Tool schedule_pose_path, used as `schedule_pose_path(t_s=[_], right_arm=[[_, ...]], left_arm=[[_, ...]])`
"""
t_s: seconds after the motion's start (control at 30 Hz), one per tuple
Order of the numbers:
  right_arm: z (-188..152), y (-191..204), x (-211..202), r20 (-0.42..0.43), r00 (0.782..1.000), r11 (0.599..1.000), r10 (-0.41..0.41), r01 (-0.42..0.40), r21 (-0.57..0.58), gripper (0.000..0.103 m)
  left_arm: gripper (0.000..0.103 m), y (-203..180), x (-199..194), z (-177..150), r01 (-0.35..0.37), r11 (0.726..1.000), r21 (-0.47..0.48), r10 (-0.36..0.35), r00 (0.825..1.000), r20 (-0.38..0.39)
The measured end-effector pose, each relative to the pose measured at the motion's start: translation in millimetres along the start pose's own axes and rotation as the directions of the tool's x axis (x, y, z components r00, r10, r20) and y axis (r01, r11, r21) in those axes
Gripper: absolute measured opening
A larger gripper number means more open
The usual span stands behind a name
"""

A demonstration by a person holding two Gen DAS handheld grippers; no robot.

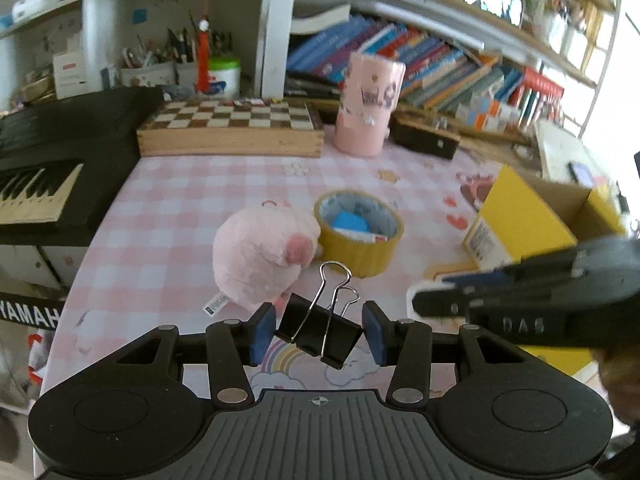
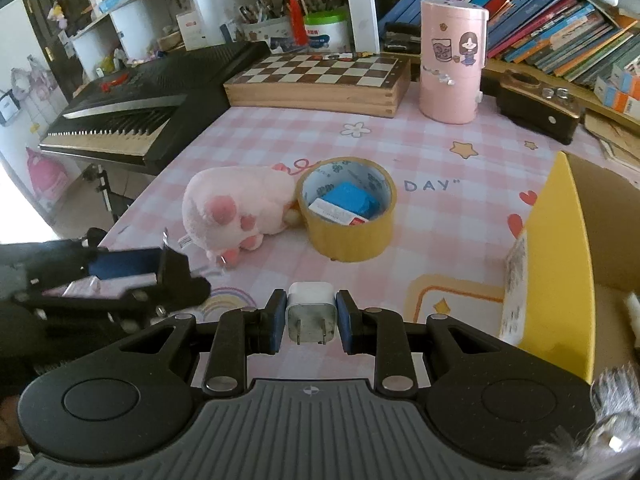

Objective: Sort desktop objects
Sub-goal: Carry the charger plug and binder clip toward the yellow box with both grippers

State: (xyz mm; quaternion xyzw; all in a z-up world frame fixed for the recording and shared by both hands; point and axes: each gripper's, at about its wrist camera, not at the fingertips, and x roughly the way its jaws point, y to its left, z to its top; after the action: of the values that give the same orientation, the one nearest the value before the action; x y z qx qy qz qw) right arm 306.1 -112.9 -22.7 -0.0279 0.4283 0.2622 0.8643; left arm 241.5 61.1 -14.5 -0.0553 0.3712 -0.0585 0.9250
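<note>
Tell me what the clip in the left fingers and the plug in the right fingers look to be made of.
The binder clip looks like painted sheet metal: a folded matte black body with shiny bare wire handles. The charger plug looks like smooth white plastic with two dull metal prongs facing the camera. The left gripper and the right gripper each pinch theirs between blue pads, probably rubber.

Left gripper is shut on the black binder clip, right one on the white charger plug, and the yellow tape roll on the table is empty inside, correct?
Not quite: the tape roll is not empty. The right wrist view shows a blue box lying inside it. The rest stands.
</note>
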Motion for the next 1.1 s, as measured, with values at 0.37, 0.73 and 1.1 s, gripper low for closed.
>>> schedule_pose_path(t_s=[0.37,0.73,1.1], right_arm=[[-31,30,-35,0.026,0.999,0.999,-0.043,0.042,0.026,0.025],[-73,63,-63,0.023,0.996,0.994,-0.083,0.081,0.070,0.025],[-112,98,-90,0.040,0.993,0.989,-0.110,0.105,0.106,0.025]], left_arm=[[0.046,15,-41,-18,0.100,0.991,-0.094,-0.098,0.995,0.023],[0.046,17,-79,-50,0.152,0.987,-0.050,-0.151,0.988,0.022],[0.046,18,-113,-79,0.193,0.981,-0.012,-0.192,0.981,0.013]])
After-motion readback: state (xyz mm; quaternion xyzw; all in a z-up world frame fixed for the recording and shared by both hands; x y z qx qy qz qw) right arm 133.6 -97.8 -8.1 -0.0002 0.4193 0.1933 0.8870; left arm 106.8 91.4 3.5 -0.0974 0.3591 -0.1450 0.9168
